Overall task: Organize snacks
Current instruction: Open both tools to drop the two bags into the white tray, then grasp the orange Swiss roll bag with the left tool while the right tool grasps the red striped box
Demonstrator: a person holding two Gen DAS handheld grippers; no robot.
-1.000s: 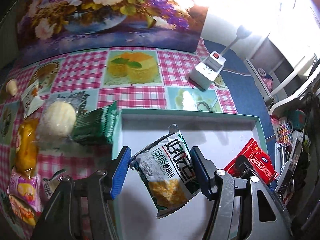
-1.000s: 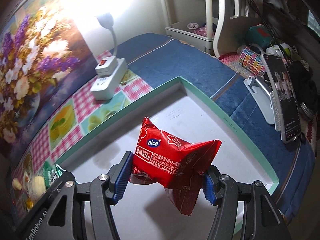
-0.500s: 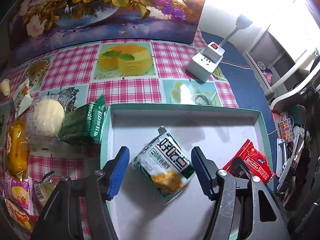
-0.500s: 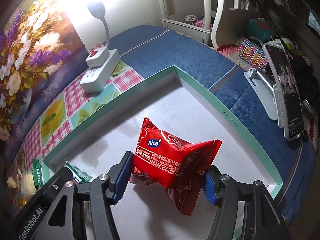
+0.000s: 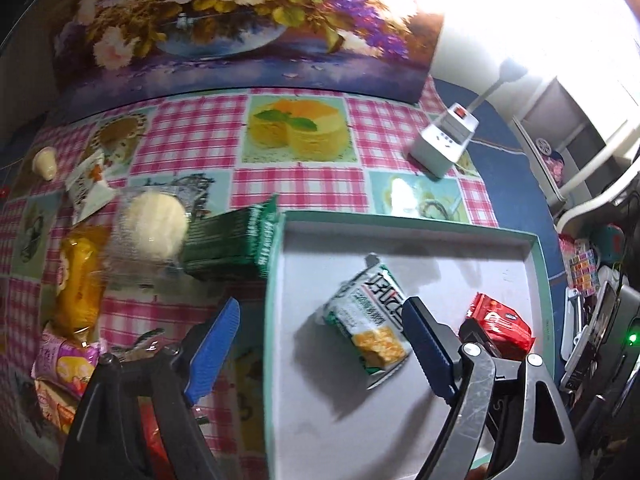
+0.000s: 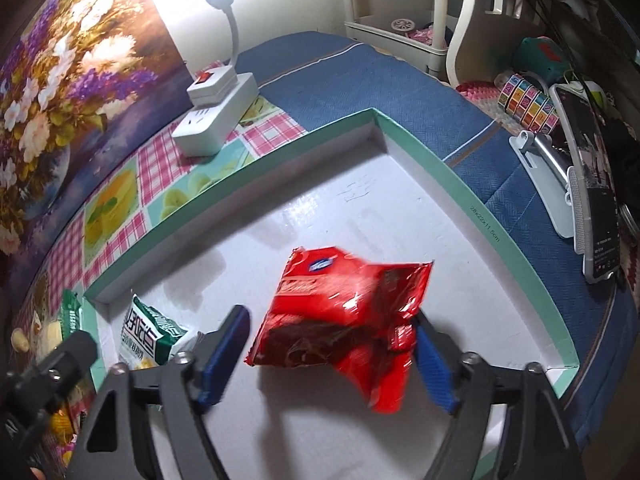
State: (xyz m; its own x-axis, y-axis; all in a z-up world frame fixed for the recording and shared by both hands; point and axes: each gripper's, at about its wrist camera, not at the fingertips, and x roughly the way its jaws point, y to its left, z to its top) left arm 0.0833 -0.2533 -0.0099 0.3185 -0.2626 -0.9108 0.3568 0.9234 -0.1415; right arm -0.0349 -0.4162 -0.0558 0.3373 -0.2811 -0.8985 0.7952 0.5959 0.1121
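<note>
A shallow white tray with a teal rim point(image 5: 400, 222) point(image 6: 436, 160) lies on the table. A green-and-white snack packet point(image 5: 368, 320) point(image 6: 148, 332) lies flat on its floor. My left gripper point(image 5: 320, 346) hangs above it, jaws opening, with neither pad touching the packet; its left finger is over the tablecloth outside the rim. A red snack packet point(image 6: 344, 312) point(image 5: 500, 326), blurred and tilted, sits loose between the jaws of my right gripper point(image 6: 328, 360), which are opening. The left pad stands clear of it and its corner lies by the right pad.
Left of the tray lie a dark green packet point(image 5: 232, 244), a pale round bun point(image 5: 154, 224), an orange packet point(image 5: 78, 276) and several more snacks. A white power strip with a lamp point(image 5: 444, 144) point(image 6: 216, 120) stands behind. A phone on a stand point(image 6: 592, 200) is right.
Both grippers have opened wider. The green-and-white packet dropped from the left jaws onto the tray floor. The red packet came loose from the right pads and tipped downward. The left gripper shifted left.
</note>
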